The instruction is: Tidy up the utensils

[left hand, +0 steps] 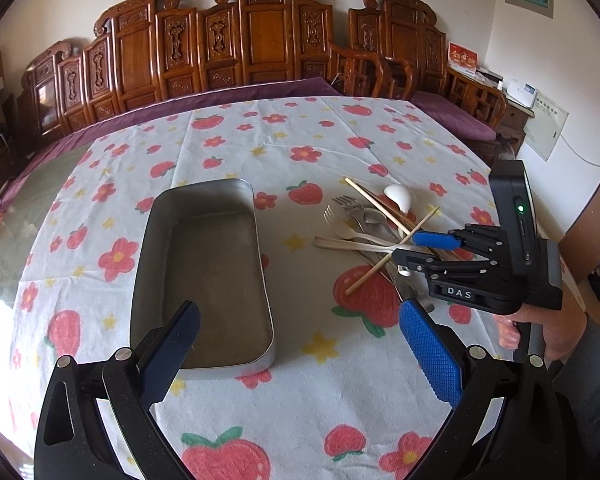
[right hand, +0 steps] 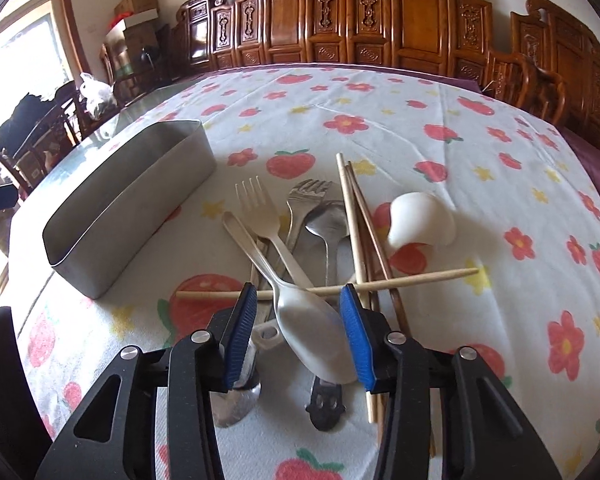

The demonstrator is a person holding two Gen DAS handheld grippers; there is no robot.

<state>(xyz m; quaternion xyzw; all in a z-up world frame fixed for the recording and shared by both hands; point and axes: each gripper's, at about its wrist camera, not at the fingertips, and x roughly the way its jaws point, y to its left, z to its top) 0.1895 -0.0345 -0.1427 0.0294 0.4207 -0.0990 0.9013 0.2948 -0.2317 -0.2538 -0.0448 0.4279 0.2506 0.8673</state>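
Blue ribbed pads on my right gripper (right hand: pixel 300 320) stand partly apart, straddling the bowl of a pale spoon (right hand: pixel 312 332) low in the middle of the right wrist view. One pad sits close to each side of the bowl, but I cannot tell whether either presses on it. My left gripper (left hand: pixel 300 344) is spread wide and holds nothing, hanging over the near end of the metal tray (left hand: pixel 204 264) in the lower half of the left wrist view.

The pale spoon's long axis runs diagonally: bowl toward the bottom of the frame, handle reaching to the upper left. It lies on top of the utensil pile (right hand: pixel 300 240), centre of the frame, on the strawberry-print tablecloth (right hand: pixel 460 160).

A light chopstick (right hand: pixel 324 288) lies crosswise, nearly level across the frame, just beyond my right pads, passing under the spoon's neck. Two more chopsticks (right hand: pixel 356 232) run up the frame to the right of it. A pale fork (right hand: pixel 260 208), a steel fork (right hand: pixel 304 200) and a steel spoon (right hand: pixel 328 224) point their heads toward the top. A white ceramic spoon (right hand: pixel 420 220) rests to the right of the pile. The tray sits at the upper left, apart from the pile, with no utensil visible in it.
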